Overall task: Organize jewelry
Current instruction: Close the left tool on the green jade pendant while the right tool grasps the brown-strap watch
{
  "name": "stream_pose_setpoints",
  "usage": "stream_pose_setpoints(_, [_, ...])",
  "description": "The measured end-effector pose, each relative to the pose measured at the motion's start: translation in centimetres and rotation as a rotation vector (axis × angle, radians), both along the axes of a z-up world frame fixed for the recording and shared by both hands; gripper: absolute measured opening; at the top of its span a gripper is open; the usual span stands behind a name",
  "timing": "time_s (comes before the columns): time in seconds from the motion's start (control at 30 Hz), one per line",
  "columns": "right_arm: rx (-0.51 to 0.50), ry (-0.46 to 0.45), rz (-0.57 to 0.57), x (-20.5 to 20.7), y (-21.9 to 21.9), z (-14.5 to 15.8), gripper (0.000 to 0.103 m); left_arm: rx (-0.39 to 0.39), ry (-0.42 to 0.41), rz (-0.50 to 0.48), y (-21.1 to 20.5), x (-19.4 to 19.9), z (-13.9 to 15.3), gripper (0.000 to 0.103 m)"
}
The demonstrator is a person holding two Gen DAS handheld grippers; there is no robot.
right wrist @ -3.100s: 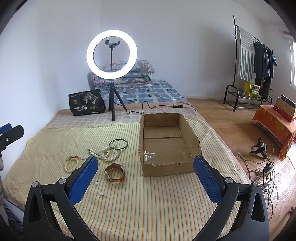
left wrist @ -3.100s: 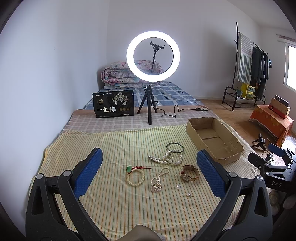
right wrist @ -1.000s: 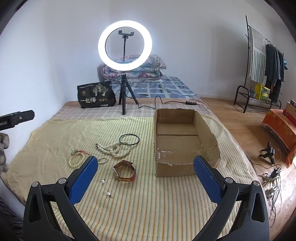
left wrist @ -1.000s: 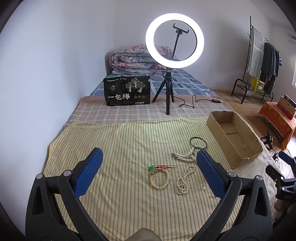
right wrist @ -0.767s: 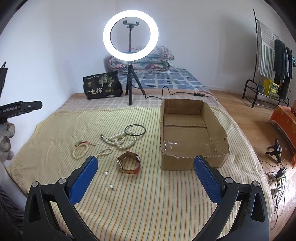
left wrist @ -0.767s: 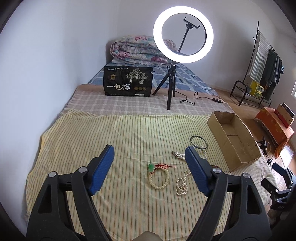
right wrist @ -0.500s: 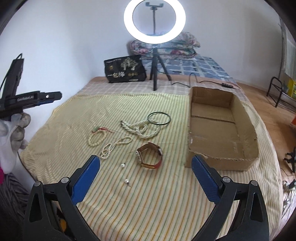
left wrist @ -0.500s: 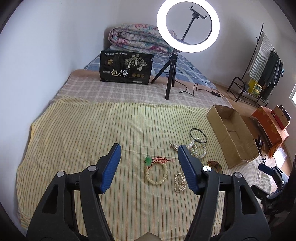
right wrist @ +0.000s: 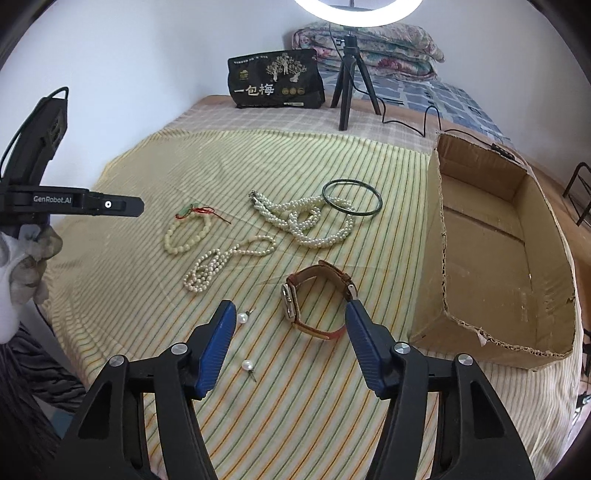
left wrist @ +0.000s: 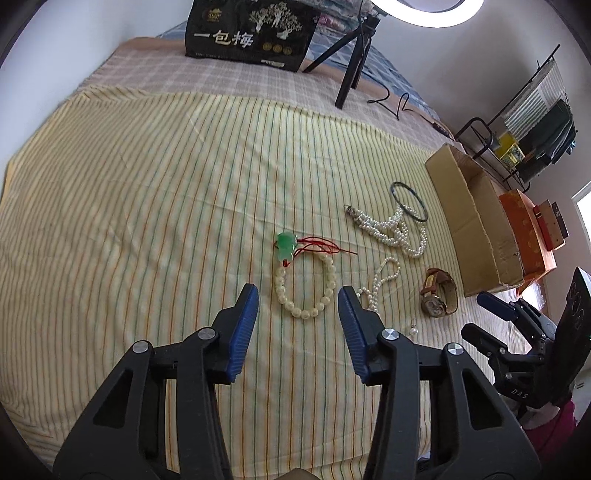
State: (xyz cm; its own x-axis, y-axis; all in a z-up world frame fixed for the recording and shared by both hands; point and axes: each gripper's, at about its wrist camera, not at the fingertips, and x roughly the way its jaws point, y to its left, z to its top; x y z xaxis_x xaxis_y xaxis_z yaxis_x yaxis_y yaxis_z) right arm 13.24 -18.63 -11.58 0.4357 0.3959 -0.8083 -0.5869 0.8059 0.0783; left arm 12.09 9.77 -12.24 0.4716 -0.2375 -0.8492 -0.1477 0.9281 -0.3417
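Striped cloth cover (right wrist: pixel 369 155): woven, matt, yellow with thin green and orange lines.
Cardboard box (right wrist: pixel 491 236): brown corrugated board, matt, edges torn and rough.
Watch (right wrist: pixel 317 299): brown leather-look strap, polished metal case.
Bead bracelet (left wrist: pixel 306 288): smooth cream beads, glossy green pendant, red cord.
Pearl strands (right wrist: pixel 306 218): small lustrous white beads.
Bangle (right wrist: pixel 352 196): dark, smooth, glossy.
Left gripper (left wrist: pixel 297 310) and right gripper (right wrist: pixel 290 326): matt black plastic arms, ribbed blue pads (left wrist: pixel 242 328), bright metal screw heads.
Snack bag (right wrist: pixel 275 79): glossy black film.

The ring light (right wrist: pixel 358 11) is glowing bright white overhead, washing the striped bedspread (left wrist: pixel 147 184) evenly; shadows are staying soft, focus is holding sharp, and fisheye edges are bending and darkening.
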Motion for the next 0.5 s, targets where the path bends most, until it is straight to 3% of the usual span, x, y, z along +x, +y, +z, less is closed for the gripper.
stream_pose_setpoints(0.1, [0.001, 0.021, 0.003, 0.5, 0.0, -0.4, 0.054, -0.001, 0.026, 0.009, 0.0, 0.6, -0.8, 0.046])
stream_pose_setpoints(0.3, [-0.026, 0.02, 0.025, 1.1, 0.9, -1.0, 0.054, 0.029, 0.041, -0.005, -0.9, 3.0, -1.8, 0.046])
stream_pose_setpoints(0.5, [-0.028, 0.019, 0.042, 1.6, 1.2, -1.1, 0.054, 0.0, 0.063, 0.03, -0.4, 4.9, -2.8, 0.046])
